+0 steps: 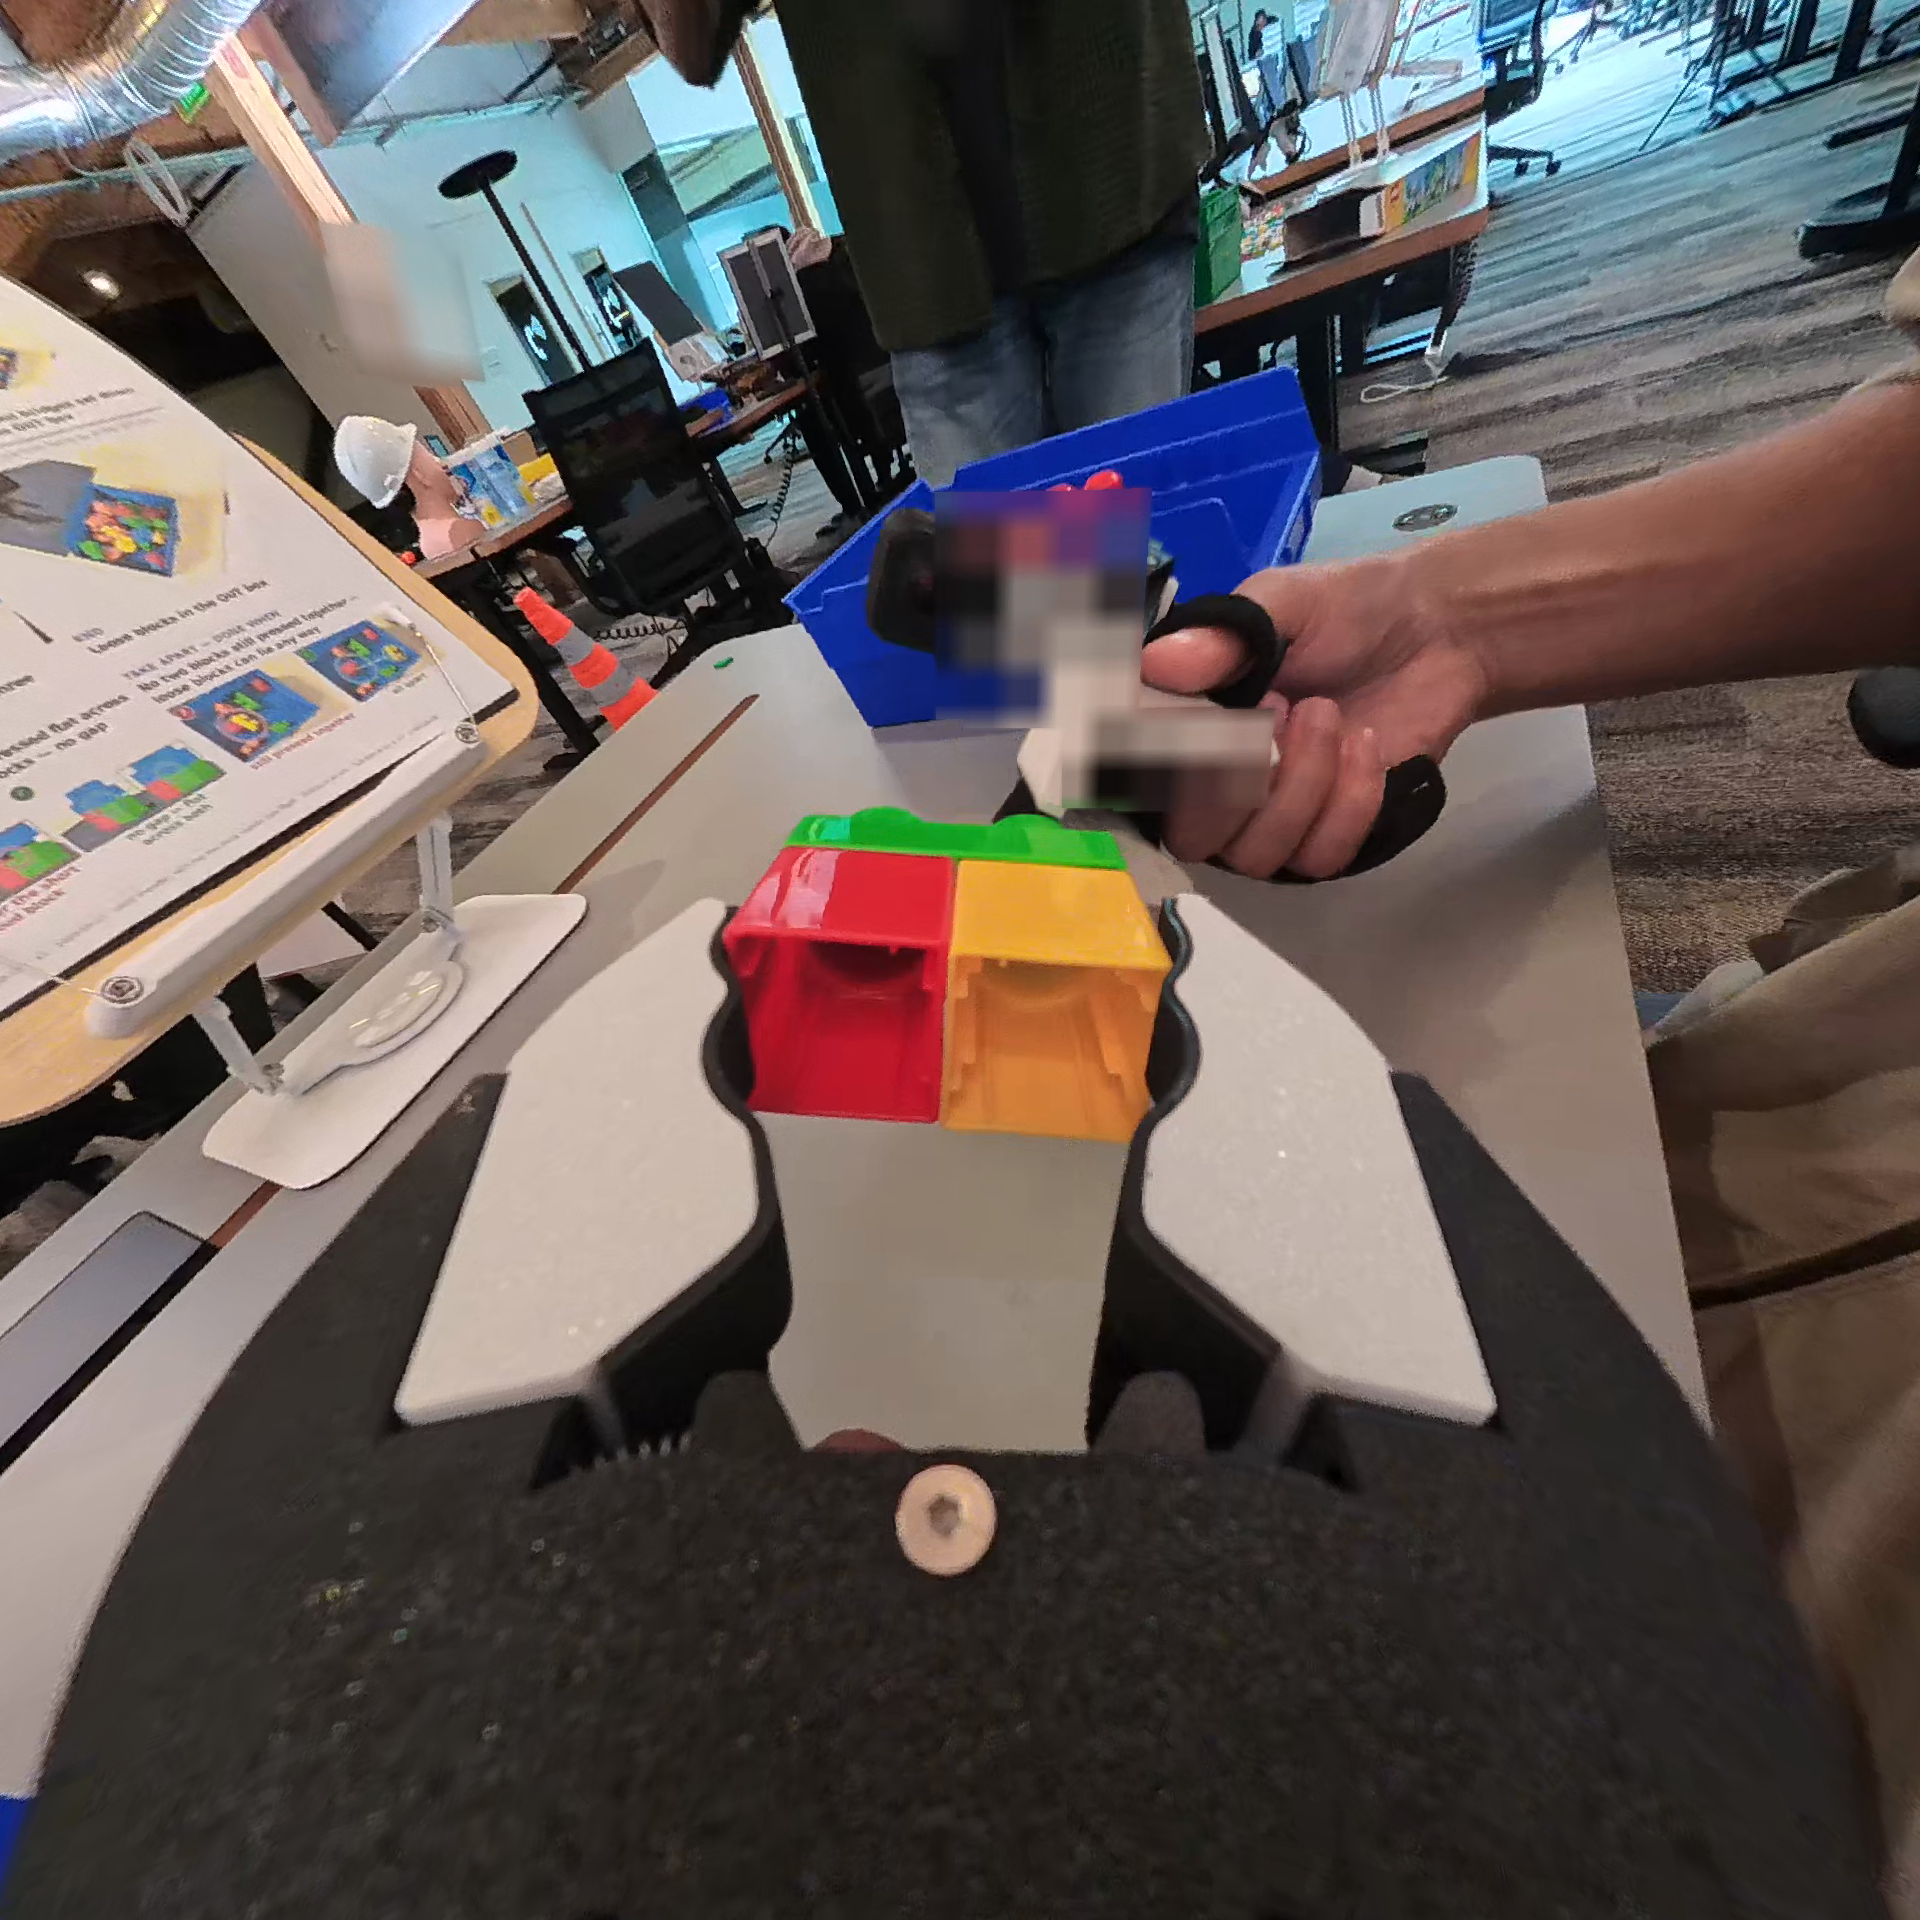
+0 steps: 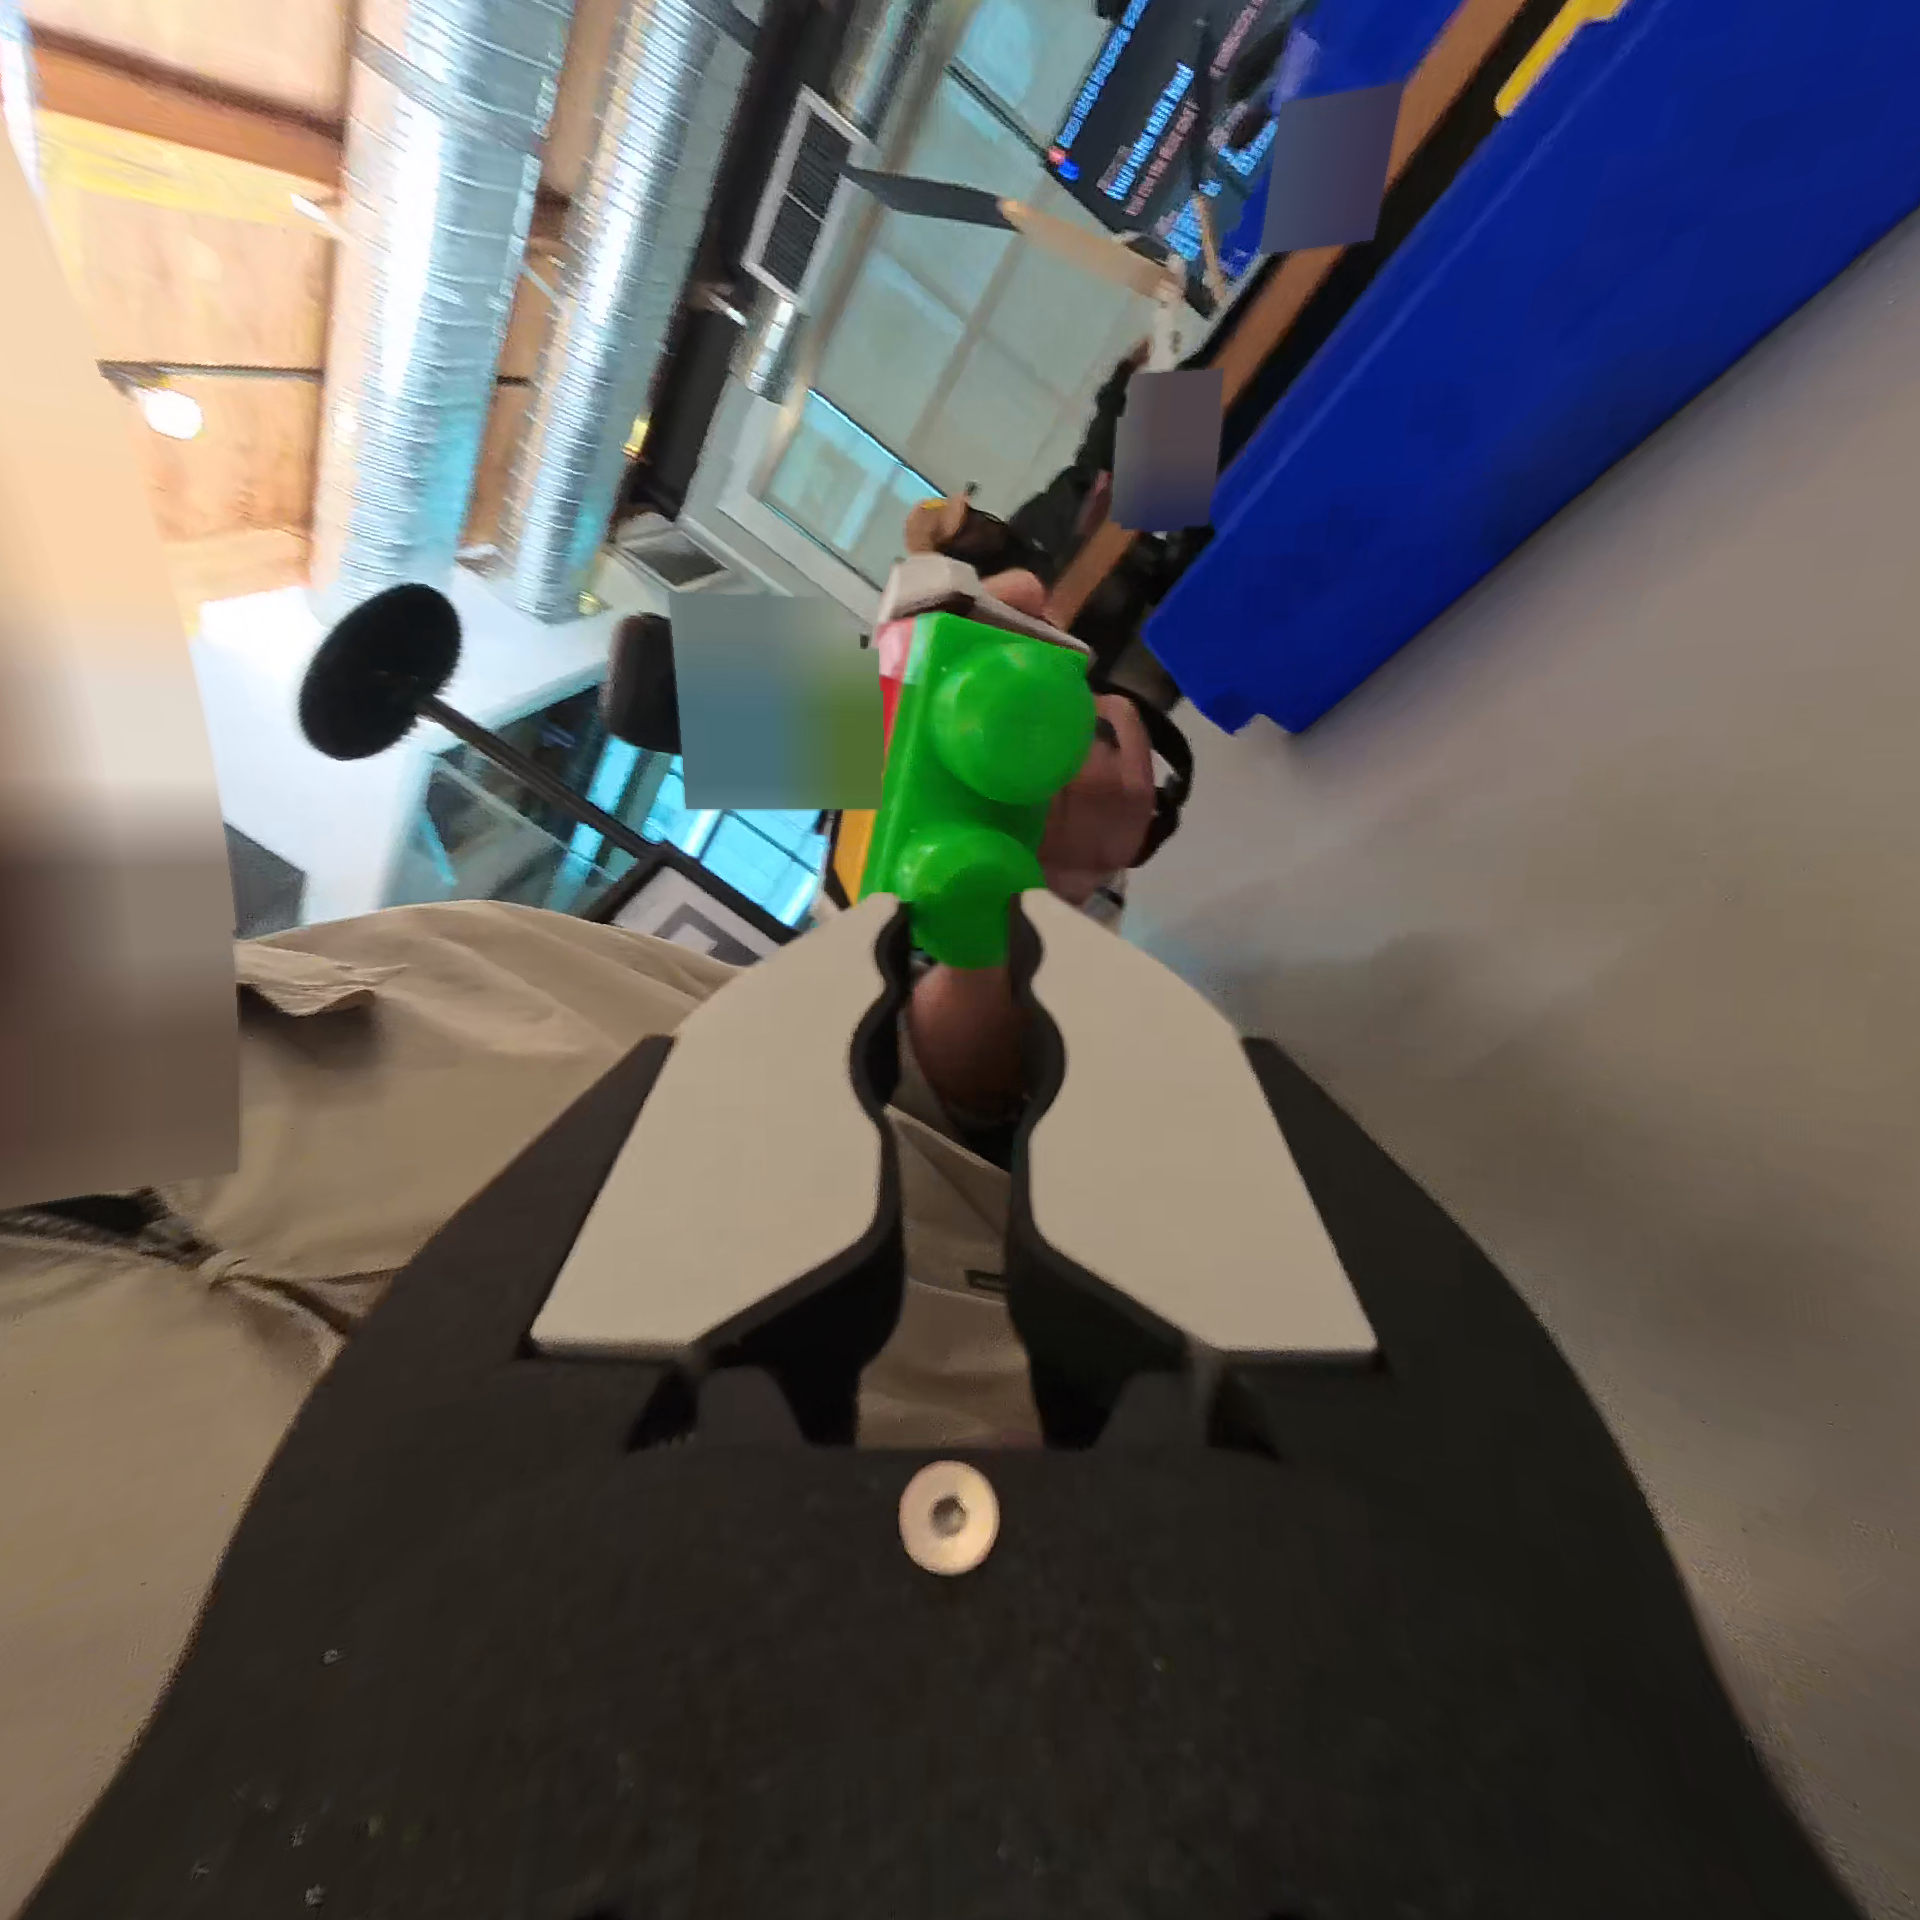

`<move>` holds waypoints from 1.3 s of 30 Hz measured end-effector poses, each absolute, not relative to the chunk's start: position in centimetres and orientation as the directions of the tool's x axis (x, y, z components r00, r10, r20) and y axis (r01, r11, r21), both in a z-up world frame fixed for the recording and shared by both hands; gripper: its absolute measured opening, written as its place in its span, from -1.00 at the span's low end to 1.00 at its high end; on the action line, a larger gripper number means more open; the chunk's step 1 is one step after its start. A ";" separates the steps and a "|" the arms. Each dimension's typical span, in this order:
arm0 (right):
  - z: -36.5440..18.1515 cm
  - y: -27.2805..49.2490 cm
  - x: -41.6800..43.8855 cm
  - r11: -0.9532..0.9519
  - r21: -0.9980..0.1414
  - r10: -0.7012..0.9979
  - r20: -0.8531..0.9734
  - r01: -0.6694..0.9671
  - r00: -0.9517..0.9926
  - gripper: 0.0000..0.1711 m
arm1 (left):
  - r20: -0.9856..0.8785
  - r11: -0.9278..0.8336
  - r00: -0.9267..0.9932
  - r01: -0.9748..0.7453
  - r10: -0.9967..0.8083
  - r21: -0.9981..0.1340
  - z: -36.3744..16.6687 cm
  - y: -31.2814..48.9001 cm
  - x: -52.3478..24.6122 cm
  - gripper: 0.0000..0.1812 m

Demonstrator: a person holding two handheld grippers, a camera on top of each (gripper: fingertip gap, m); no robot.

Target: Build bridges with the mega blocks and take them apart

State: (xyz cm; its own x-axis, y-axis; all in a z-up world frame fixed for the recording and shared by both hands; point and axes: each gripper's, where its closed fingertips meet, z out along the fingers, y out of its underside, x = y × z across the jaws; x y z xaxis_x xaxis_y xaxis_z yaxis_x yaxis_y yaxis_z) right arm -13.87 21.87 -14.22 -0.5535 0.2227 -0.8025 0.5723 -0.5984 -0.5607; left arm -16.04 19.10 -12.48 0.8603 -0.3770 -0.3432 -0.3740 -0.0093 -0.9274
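Separating bridge | left claw (image 1: 948, 1023) clamped across red block (image 1: 844, 987) and yellow block (image 1: 1051, 1003) | right claw (image 2: 961, 920) nearly closed on green block (image 2: 977, 769) stud; to be peeled straight off, legs held steady

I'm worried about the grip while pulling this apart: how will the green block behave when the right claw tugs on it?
The green block looks like stiff, glossy plastic, so it probably won't flex but may slip. The right claw pinches only one rounded stud, a small curved hold that could pop free. It seems hollow and light, like the red block.

An open-plan office or lab, probably: behind the blue bin (image 1: 1049, 473) stand desks (image 1: 1351, 265) with monitors (image 1: 764, 296), office chairs (image 1: 634, 488), and exposed ductwork (image 2: 436, 312) overhead.
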 end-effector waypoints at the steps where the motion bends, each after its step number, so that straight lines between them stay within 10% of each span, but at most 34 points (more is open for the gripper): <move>1: -14.0 21.9 -13.8 -0.607 -0.558 0.207 -0.798 0.565 -0.566 -0.90 | -0.334 -0.008 0.861 -0.364 -0.383 -0.931 -12.5 19.0 -16.0 -0.18; 29: -14.2 22.7 -14.7 -0.567 -0.631 0.344 -0.765 0.529 -0.545 -0.99 | -0.376 -0.008 0.855 -0.405 -0.358 -0.914 -12.9 19.7 -16.4 -0.18; 35: -15.1 22.7 -15.9 -0.420 -0.768 0.665 -0.623 0.483 -0.412 -0.30 | -0.463 -0.016 0.824 -0.495 -0.326 -0.869 -13.1 19.9 -15.9 -0.18; 39: -13.4 20.7 -15.3 -0.504 -0.680 0.455 -0.733 0.532 -0.506 -0.28 | -0.469 0.020 0.814 -0.493 -0.342 -0.870 -12.9 19.8 -15.0 -0.18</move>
